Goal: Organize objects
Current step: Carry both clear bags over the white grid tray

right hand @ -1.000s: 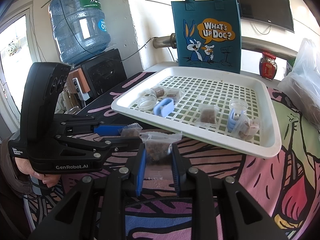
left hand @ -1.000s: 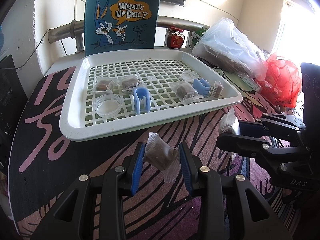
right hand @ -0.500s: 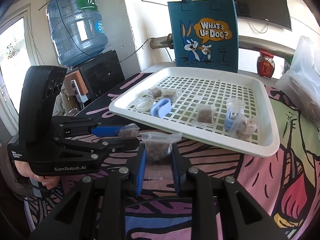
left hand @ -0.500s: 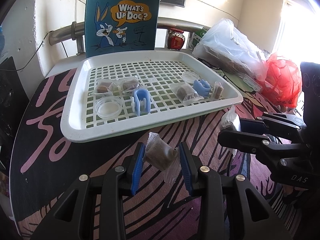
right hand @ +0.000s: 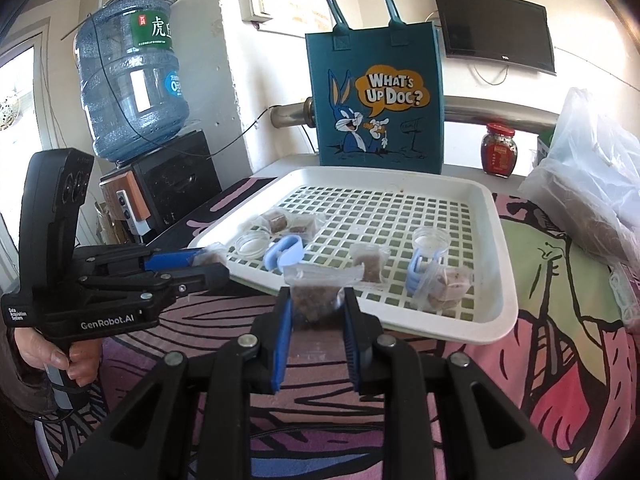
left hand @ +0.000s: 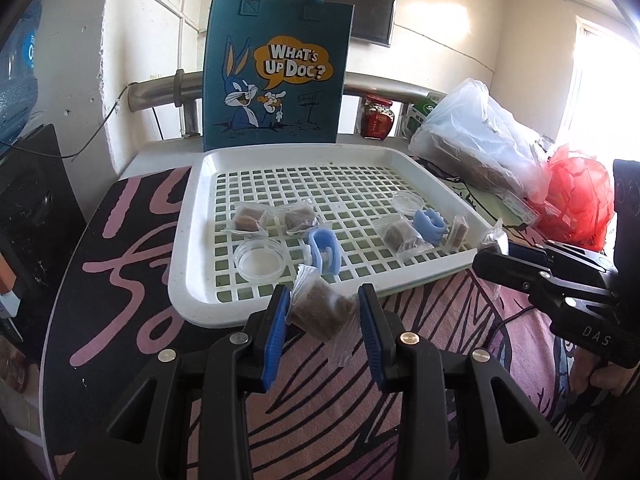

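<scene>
White tray (left hand: 182, 280) on patterned table (left hand: 132, 280).

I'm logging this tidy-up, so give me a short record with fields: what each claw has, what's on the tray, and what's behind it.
left claw: shut on a wrapped brown snack, held just short of the tray's near rim
right claw: shut on a second snack packet
tray: white, slotted; holds wrapped snacks, two blue clips, two clear round dishes
left group on tray: two snacks, dish, clip
behind tray: blue cartoon tote bag, upright
right of tray: clear plastic bag, red bag
</scene>
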A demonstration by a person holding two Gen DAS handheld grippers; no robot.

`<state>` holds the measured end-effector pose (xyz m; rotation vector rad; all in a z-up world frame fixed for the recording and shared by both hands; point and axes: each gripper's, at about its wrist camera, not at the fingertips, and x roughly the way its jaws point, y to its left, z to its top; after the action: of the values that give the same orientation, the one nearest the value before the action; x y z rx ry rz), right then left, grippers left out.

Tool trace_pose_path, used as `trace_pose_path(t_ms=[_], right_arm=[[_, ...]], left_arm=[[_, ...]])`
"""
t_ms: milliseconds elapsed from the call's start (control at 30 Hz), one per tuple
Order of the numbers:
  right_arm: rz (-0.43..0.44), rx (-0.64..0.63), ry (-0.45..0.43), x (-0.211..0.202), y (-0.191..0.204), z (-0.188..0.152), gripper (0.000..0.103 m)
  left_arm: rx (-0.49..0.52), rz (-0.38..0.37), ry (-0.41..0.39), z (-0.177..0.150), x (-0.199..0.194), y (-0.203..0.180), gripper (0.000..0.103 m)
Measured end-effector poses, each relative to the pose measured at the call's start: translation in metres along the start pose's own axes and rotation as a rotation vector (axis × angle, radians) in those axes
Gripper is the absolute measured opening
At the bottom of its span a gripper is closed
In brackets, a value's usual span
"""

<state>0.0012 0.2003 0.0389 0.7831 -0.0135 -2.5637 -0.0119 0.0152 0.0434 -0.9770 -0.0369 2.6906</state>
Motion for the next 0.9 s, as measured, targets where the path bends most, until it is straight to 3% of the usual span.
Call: trace_pose_path(t_ms=[300, 400, 667, 900], right_arm=[[-0.085, 0.125, -0.083, -0.018, -0.039, 0.029, 0.023], [-0.087, 0.152, -0.109, -0.019, -0.047, 0.043, 0.023], [-0.087, 0.117, 0.040, 0.032, -0.040, 0.036, 0.023], [-0.124, 0.033, 0.109, 0.059, -0.030, 0.023, 0.024]], left_arm=[[-0.111, 0.103, -0.099, 0.037, -0.024, 0.046, 0.034], [-0.117, 0.112, -0.092, 0.049, -0.017, 0.051, 0.034], [-0.097, 0.091, 0.013, 0.036, 0.029, 0.032, 0.034], [-0.098, 0.102, 0.022, 0.031, 0.043, 0.027, 0.036]])
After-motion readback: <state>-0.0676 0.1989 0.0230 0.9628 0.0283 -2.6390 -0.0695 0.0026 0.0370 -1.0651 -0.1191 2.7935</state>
